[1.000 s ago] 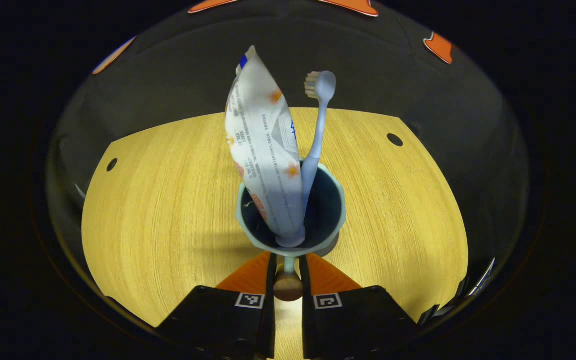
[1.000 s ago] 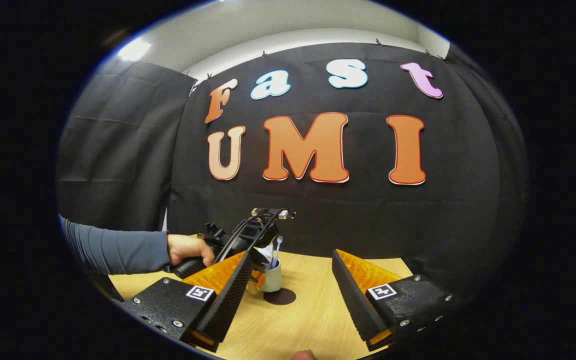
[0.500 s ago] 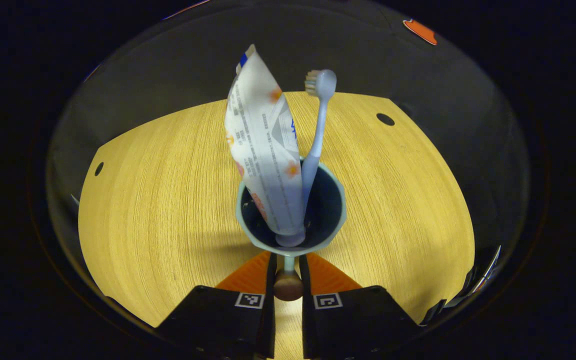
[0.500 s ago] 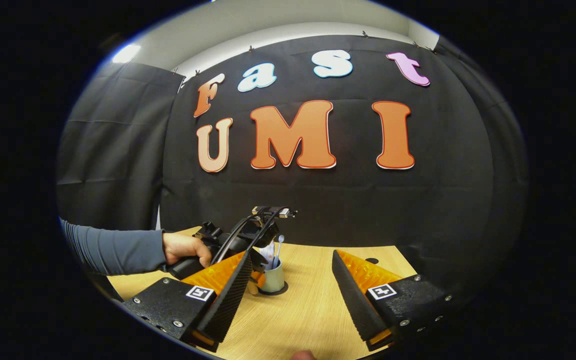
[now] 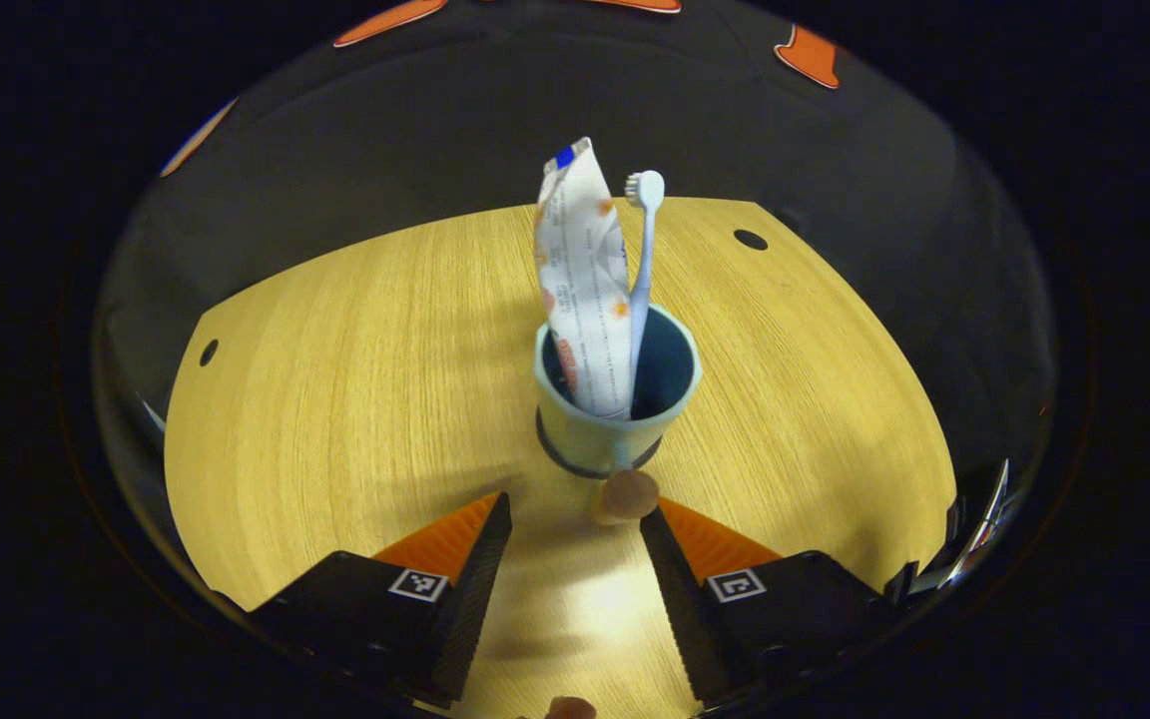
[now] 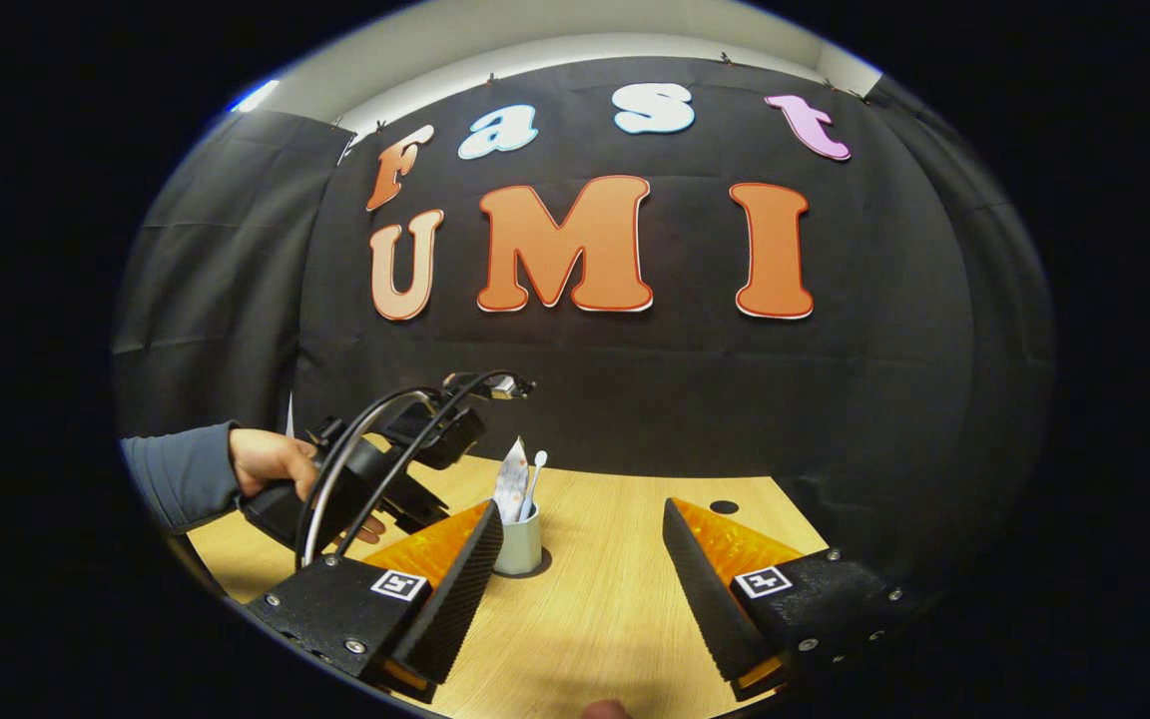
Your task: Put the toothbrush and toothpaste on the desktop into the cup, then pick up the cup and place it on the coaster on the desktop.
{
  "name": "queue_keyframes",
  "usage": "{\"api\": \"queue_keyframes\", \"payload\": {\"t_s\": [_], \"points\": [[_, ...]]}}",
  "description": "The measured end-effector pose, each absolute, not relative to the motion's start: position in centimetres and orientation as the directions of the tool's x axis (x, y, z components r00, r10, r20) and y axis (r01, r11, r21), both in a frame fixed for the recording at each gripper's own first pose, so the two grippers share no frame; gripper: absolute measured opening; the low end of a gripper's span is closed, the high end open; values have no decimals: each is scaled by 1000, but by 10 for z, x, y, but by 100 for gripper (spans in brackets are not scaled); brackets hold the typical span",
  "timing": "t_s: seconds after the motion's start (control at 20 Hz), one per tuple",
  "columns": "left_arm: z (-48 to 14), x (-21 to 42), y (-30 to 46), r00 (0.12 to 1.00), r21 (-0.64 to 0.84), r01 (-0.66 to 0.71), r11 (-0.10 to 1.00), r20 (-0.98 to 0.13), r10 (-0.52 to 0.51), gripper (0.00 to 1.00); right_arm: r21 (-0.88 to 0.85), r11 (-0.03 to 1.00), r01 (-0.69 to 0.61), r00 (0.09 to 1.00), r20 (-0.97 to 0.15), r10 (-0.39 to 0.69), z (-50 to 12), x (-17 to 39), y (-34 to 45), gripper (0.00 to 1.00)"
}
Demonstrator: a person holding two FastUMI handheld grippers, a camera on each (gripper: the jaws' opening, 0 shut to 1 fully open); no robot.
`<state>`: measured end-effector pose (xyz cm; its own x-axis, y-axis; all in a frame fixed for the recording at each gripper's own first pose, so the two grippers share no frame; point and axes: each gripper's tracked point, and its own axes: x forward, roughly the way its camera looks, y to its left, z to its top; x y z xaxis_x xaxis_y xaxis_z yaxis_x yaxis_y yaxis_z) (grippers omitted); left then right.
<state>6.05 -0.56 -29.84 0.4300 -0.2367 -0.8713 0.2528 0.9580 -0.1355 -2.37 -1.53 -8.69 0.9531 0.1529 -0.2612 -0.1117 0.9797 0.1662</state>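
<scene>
A pale green cup (image 5: 607, 431) stands upright on a dark round coaster (image 5: 557, 461) on the wooden desktop (image 5: 355, 379). A white toothpaste tube (image 5: 583, 280) and a light blue toothbrush (image 5: 643, 270) stick up out of it. The cup's handle with a brown knob (image 5: 627, 493) points toward my left gripper (image 5: 575, 559), which is open and drawn back, touching nothing. In the right gripper view the cup (image 6: 519, 547) sits beyond my open right gripper (image 6: 583, 574), with toothpaste (image 6: 510, 481) and toothbrush (image 6: 532, 477) inside. A hand holds the left gripper (image 6: 355, 489) just left of the cup.
The desktop has small round holes near its far corners (image 5: 750, 240) (image 5: 208, 352). Black cloth walls close off the back and sides. A sleeve (image 6: 171, 479) reaches in from the left in the right gripper view.
The left gripper let go of the cup's handle, opened its fingers and pulled back from the cup. The cup now stands on the coaster. The right gripper barely moved.
</scene>
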Motion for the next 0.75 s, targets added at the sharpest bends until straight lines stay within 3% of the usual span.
{"api": "queue_keyframes", "payload": {"t_s": [0.05, 0.1, 0.2, 0.55, 0.75], "points": [[-297, 57, 1, 442, -136, 257, 957, -864, -241, 83, 156, 982, -110, 956, -254, 147, -85, -21, -16, 96], [-292, 56, 9, 463, -130, 256, 958, -854, -240, 93, 155, 982, -110, 957, -250, 147, -84, -19, -15, 96], [-275, 54, 31, 517, -112, 246, 963, -825, -228, 96, 168, 980, -110, 958, -243, 150, -82, -16, -11, 96], [-209, 46, 111, 752, 31, 173, 984, -649, -112, 97, 183, 979, -87, 969, -212, 125, -72, 2, -1, 96], [-183, 49, 143, 876, 76, 87, 993, -481, -40, 98, 170, 982, -85, 977, -180, 116, -63, 6, 9, 96]]}}
